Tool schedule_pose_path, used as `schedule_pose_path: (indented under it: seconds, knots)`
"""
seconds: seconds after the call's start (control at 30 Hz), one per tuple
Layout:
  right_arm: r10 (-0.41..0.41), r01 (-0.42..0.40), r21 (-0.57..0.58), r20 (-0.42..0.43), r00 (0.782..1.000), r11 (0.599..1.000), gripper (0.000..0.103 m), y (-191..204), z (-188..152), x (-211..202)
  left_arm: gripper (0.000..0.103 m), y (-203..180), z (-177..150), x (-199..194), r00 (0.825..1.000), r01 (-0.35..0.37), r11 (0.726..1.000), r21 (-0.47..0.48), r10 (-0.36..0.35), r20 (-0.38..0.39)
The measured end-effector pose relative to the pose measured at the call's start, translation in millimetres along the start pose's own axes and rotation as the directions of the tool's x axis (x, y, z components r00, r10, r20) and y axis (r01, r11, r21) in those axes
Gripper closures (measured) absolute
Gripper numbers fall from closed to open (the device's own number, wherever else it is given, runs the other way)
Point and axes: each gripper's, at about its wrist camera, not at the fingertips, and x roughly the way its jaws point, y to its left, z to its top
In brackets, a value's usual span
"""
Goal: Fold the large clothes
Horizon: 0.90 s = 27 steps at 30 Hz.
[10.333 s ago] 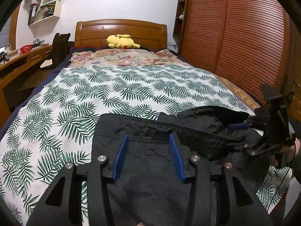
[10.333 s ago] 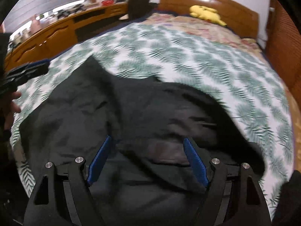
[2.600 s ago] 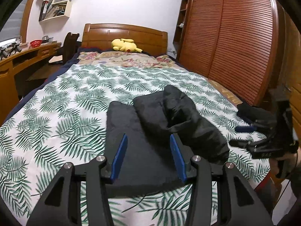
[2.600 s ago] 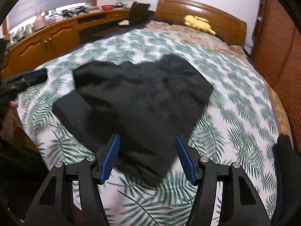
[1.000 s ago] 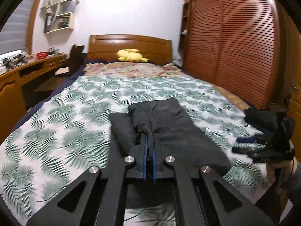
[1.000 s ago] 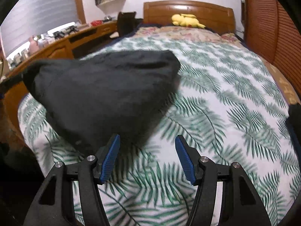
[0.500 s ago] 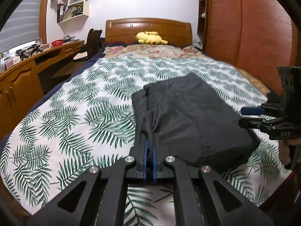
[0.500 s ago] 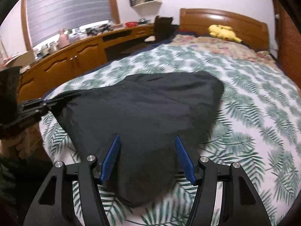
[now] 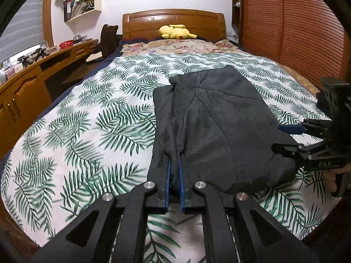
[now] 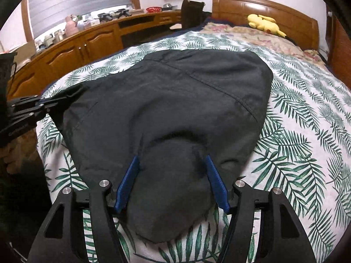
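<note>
Palm-leaf bedspread (image 9: 92, 118) under a folded dark garment (image 9: 219, 118).
Left gripper (image 9: 173, 171) has its jaws clenched on the garment's near-left edge; right gripper (image 10: 172, 179) has its jaws spread wide, straddling a bulge at the near-right corner.

Left gripper (image 9: 173, 168): blue fingers (image 9: 168, 175) closed on a pinched ridge of the dark garment (image 9: 219, 127) at its near edge. The garment lies folded lengthwise on the leaf-print bedspread (image 9: 87, 120) — a narrower layer shows along its left side. Right gripper (image 9: 285, 138) at the garment's right edge — fingers apart, one blue pad above the fabric. Yellow plush toy (image 9: 175, 31) rests against the wooden headboard (image 9: 173, 19).
</note>
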Motion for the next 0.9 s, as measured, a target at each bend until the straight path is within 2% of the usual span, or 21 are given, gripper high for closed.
schedule_pose_path:
  seconds: [0.27,0.4,0.53,0.63,0.9]
  knots:
    - [0.006,-0.005,-0.020,0.019,1.000,1.000,0.038,1.2,1.8,-4.6,0.093,7.4,-5.4,-15.6,1.000,0.000,1.000,-0.021,0.000,-0.002]
    - [0.032,-0.032,-0.021,0.026,0.999,0.999,0.034,-9.6,13.1,-11.8,0.084,9.8,-6.3,-20.9,1.000,0.003,1.000,-0.016,-0.004,-0.011]
    - [-0.051,0.054,-0.051,0.063,0.997,0.997,0.031,-28.6,35.4,-13.6,0.078,15.0,-8.4,-22.2,1.000,0.016,1.000,-0.024,-0.017,-0.025]
    - [-0.081,0.084,-0.037,0.065,0.995,0.996,0.030,-49.9,49.2,-2.4,0.072,16.9,-8.7,-20.2,0.999,0.011,1.000,-0.017,-0.011,-0.035]
    - [-0.159,0.158,0.053,0.015,0.987,0.986,0.030,-122.1,72.2,55.4,0.065,23.7,-11.0,-10.6,0.998,0.009,0.999,-0.031,-0.011,-0.057]
